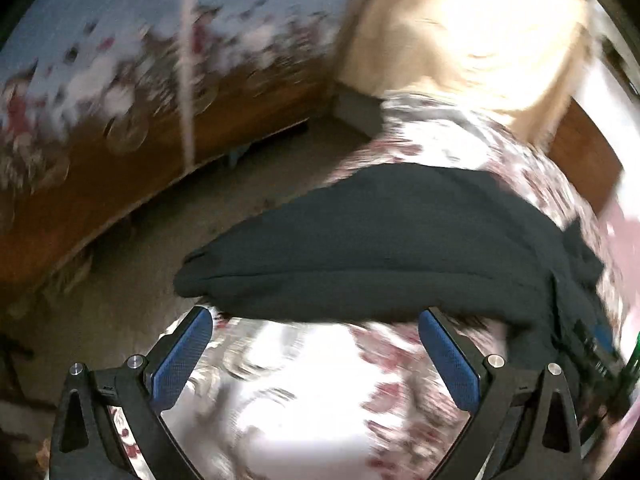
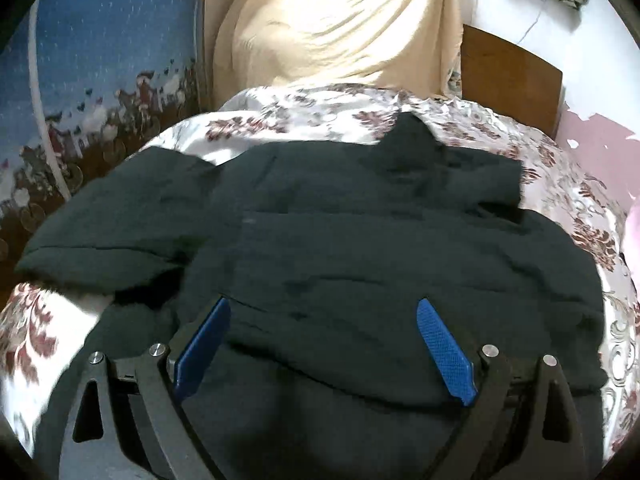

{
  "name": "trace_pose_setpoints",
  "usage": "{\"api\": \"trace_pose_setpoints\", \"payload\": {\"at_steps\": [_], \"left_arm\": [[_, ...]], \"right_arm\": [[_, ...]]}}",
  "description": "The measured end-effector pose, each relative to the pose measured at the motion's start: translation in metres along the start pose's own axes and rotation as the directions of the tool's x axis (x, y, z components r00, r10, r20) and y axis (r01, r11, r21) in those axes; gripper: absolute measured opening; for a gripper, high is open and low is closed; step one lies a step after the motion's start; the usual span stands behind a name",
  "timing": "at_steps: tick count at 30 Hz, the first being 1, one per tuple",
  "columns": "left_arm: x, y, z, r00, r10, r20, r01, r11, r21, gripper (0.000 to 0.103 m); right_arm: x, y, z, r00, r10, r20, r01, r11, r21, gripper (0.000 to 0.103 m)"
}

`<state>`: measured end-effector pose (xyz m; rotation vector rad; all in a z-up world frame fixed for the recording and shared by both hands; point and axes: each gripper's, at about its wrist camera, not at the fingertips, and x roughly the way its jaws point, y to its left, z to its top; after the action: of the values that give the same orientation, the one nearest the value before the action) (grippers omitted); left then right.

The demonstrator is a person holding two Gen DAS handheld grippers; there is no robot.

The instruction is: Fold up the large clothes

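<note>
A large dark garment (image 2: 360, 248) lies spread on a floral bedspread (image 2: 304, 116), with one sleeve (image 2: 104, 232) stretched out to the left and its collar end at the far side. My right gripper (image 2: 324, 312) is open and empty, just above the garment's near part. In the left wrist view the sleeve (image 1: 360, 248) lies across the bed corner, its cuff end hanging past the edge on the left. My left gripper (image 1: 316, 320) is open and empty over the bedspread (image 1: 288, 392), just short of the sleeve's near edge. This view is motion-blurred.
A cream cloth (image 2: 344, 20) hangs at the head of the bed. A wooden headboard (image 2: 508, 76) stands at the right. A blue patterned wall (image 2: 104, 48) is on the left. The floor (image 1: 132, 264) shows beside the bed in the left wrist view.
</note>
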<state>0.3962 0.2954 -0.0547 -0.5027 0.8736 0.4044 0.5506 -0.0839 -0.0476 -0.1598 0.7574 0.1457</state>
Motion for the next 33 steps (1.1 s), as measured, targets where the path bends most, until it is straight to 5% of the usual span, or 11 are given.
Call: {"api": "trace_pose_setpoints", "payload": {"at_steps": [6,8,11,13,17,20,28,33], "left_arm": [[0.05,0.042,0.013,0.983,-0.156,-0.094,0.122,0.948,-0.294,0.099],[0.064,0.044,0.01,0.977,-0.178,-0.118,0.128,0.929,-0.347,0.083],[0.079,0.04,0.005,0.97,-0.201,-0.138,0.135,0.914,-0.384,0.074],[0.08,0.035,0.006,0.973,-0.197,-0.118,0.137,0.912,-0.386,0.062],[0.084,0.03,0.02,0.981,-0.177,-0.075,0.136,0.916,-0.379,0.02],[0.083,0.023,0.027,0.984,-0.173,-0.041,0.146,0.919,-0.367,0.008],[0.034,-0.001,0.049,0.983,-0.115,0.145,0.147,0.961,-0.233,0.005],[-0.018,-0.053,0.068,0.95,-0.148,0.275,0.187,0.975,-0.12,0.005]], "right_arm": [[0.023,0.039,0.017,0.992,-0.127,0.011,0.127,0.992,-0.013,0.092],[0.029,0.037,0.02,0.99,-0.139,0.011,0.139,0.99,0.003,0.092],[0.04,0.029,0.019,0.991,-0.132,-0.016,0.133,0.99,0.04,0.092],[0.051,0.027,0.017,0.992,-0.113,-0.049,0.116,0.992,0.047,0.092],[0.069,0.03,0.007,0.99,-0.114,-0.085,0.116,0.993,0.028,0.092],[0.072,0.029,0.003,0.991,-0.104,-0.08,0.107,0.994,0.032,0.093],[0.028,0.002,0.0,0.998,0.035,0.044,-0.04,0.992,0.117,0.093],[-0.014,-0.028,-0.004,0.994,0.083,0.074,-0.09,0.99,0.111,0.093]]}}
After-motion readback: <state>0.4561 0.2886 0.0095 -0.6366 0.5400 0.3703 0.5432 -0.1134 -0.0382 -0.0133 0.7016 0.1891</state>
